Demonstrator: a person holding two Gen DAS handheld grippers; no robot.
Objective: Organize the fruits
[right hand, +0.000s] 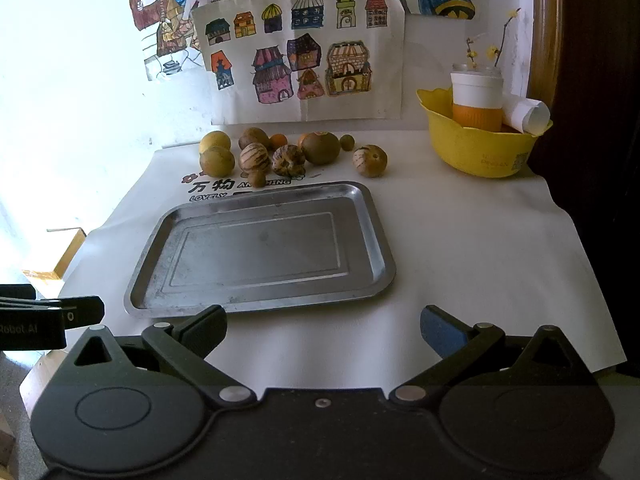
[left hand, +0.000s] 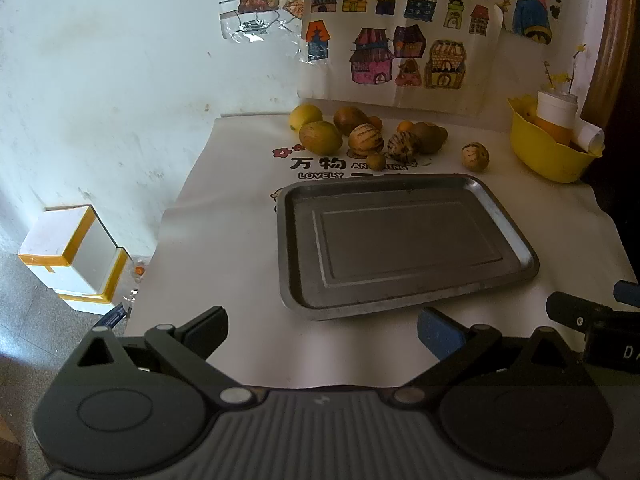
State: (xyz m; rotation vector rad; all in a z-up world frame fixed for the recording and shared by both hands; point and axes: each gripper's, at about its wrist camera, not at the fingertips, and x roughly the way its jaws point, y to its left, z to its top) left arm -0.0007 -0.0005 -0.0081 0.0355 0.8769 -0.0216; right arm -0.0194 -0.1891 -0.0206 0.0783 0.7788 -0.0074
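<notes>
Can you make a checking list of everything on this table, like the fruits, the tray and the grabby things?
Surface: white printed paper sheet covers the table.
Job's things: empty grey rectangular metal tray in the middle; cluster of round brown, yellow and striped fruits behind it, one striped fruit apart on the right.
Clutter: yellow plastic bowl holding a white-and-orange cup and a paper roll.
Grippers: left gripper and right gripper both open, fingers empty, near the table's front edge.
Cables: nothing seen.
Surroundings: coloured drawings of houses on the wall; white-and-yellow boxes on the floor.
</notes>
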